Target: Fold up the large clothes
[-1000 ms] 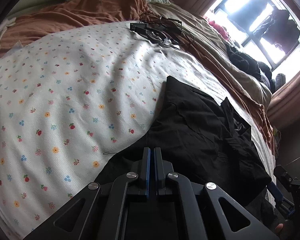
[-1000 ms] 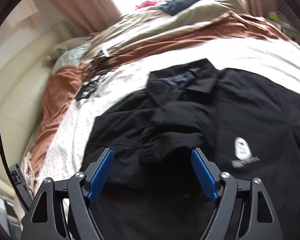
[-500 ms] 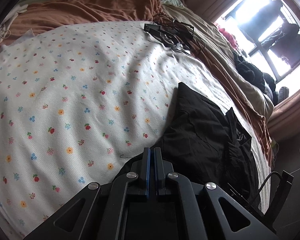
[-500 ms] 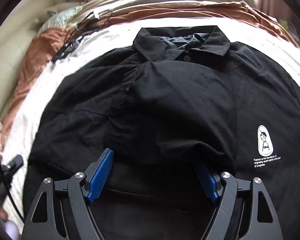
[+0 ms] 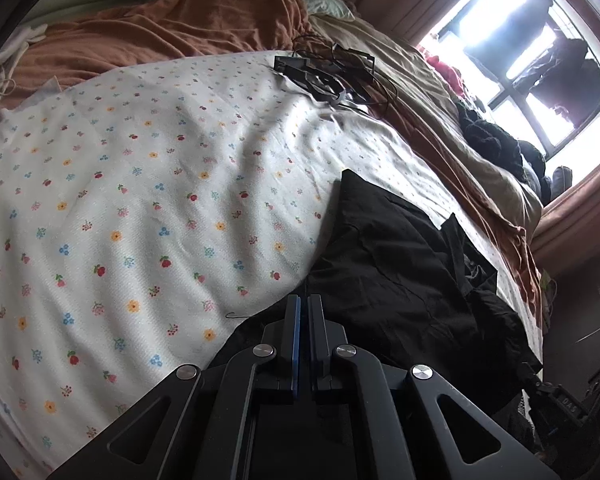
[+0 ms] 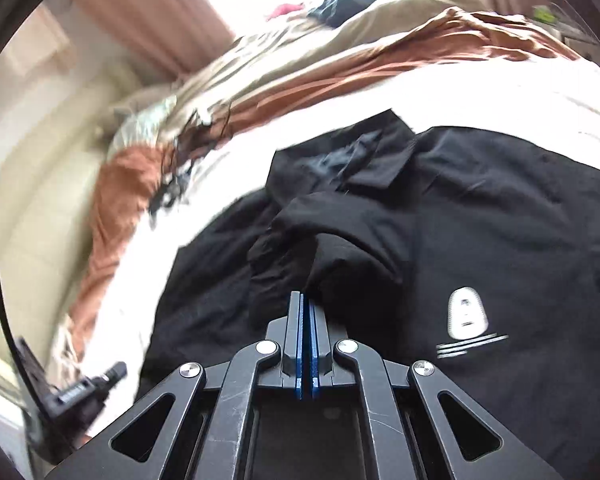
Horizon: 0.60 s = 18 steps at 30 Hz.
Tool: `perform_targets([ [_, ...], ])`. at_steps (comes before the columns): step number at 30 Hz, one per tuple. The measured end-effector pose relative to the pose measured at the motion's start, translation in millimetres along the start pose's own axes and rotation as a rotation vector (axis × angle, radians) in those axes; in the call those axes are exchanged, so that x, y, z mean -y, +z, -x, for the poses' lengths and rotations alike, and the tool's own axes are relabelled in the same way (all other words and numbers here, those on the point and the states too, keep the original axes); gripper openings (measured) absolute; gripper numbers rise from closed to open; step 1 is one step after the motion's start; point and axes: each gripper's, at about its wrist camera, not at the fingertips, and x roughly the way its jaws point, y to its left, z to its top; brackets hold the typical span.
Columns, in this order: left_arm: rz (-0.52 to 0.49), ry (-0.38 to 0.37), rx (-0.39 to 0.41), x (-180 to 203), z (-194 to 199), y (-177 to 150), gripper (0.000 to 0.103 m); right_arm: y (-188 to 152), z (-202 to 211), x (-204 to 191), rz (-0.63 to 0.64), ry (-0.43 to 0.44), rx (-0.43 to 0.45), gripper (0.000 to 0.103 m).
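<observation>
Fabric of a black short-sleeved polo shirt [image 5: 400, 280] is spread on a white flower-printed bed sheet [image 5: 140, 200] in the left wrist view, its edge pinched by the left gripper [image 5: 303, 308], jaws pressed together. In the right wrist view, a raised fold is clamped in the right gripper [image 6: 305, 300].

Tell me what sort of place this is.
Most likely a bedroom in a home: a bed spread with a floral sheet, a rumpled brown blanket and a pillow at its far end, and a curtained window beside it.
</observation>
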Motion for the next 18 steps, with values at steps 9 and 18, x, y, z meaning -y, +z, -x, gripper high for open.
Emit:
perform_targets([
  [9,-0.072,0.014,0.004,17.7,-2.0,-5.1,0.003,3.6,41.0,82.6,-0.323,-0.049,0.063,0.009],
  [18,-0.100,0.042,0.007,22.7,-4.3,-9.2,0.003,-39.5,65.0,125.8,-0.483,-0.051,0.045,0.084],
])
